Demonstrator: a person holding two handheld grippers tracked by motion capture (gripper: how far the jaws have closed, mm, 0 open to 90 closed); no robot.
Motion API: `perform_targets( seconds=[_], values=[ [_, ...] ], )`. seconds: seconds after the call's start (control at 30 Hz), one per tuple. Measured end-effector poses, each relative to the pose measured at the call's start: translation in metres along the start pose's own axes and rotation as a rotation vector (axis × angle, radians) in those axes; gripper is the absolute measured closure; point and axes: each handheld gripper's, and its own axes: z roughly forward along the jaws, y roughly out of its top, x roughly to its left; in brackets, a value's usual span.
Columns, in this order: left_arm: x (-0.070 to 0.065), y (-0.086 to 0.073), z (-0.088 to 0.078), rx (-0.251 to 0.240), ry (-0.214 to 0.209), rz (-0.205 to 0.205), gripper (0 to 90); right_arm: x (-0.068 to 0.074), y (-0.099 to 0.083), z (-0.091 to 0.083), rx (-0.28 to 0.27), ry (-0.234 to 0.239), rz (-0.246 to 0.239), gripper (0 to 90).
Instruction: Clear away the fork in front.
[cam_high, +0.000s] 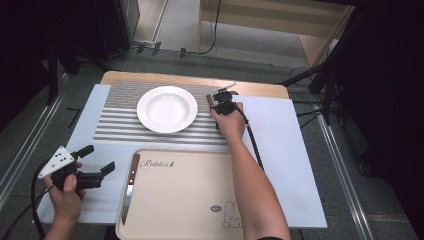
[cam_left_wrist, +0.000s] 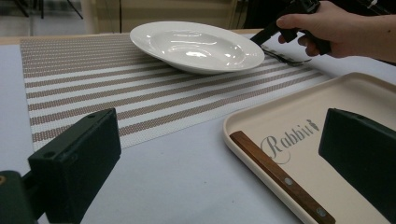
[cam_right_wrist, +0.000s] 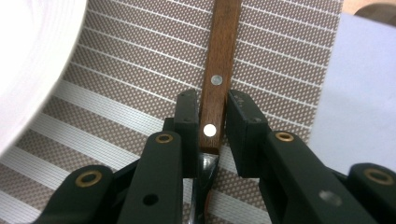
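The right arm reaches far forward, almost straight. Its hand holds the right tongs pointing down, and the two black jaws are squeezed close together, pressing on something thin from both sides. The left arm stays back near the person's body. Its hand holds the left tongs lying flat and pointing sideways, with the jaws spread wide apart.

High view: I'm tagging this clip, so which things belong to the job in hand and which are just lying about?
In use: right gripper, shut on brown wooden-handled cutlery piece; round white plate; striped woven placemat; wooden-handled knife on cream tray.
Lying about: black floor cables; open left gripper.
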Motion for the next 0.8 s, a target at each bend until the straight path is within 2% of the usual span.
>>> perform_targets(
  seconds=[0.13,0.2,0.27,0.3,0.47,0.57,0.6,0.63,0.73,0.8],
  values=[
    [0.0,0.0,0.0,0.0,0.001,0.0,0.0,0.005,0.0,0.003,-0.018,-0.029,-0.05,65.7],
    [0.0,0.0,0.0,-0.001,0.002,-0.001,0.0,0.008,0.001,0.005,-0.024,-0.051,-0.031,65.8],
    [0.0,0.0,0.0,-0.001,0.002,0.0,0.0,0.008,0.0,0.005,-0.024,-0.053,-0.024,67.1],
    [0.0,0.0,0.0,0.001,0.002,0.0,0.0,0.008,0.0,0.004,-0.024,-0.052,-0.027,73.2],
    [-0.002,0.0,0.0,0.002,0.01,0.013,0.0,0.008,-0.001,0.003,-0.022,-0.057,-0.013,75.8],
    [-0.006,0.001,0.001,0.018,0.015,0.04,0.0,0.007,-0.002,0.002,-0.028,-0.047,-0.008,76.0],
    [-0.007,0.001,0.002,0.022,0.019,0.049,0.0,0.005,-0.003,0.001,-0.036,-0.033,0.007,76.1],
    [-0.008,0.002,0.002,0.024,0.018,0.053,0.0,0.005,-0.003,0.001,-0.036,-0.033,0.007,76.1],
    [-0.009,0.004,0.003,0.032,0.023,0.065,0.0,0.003,-0.006,-0.003,-0.061,0.009,0.022,76.1],
    [-0.01,0.005,0.003,0.03,0.021,0.062,0.0,0.002,-0.008,-0.007,-0.078,0.02,0.015,76.1]
  ],
)
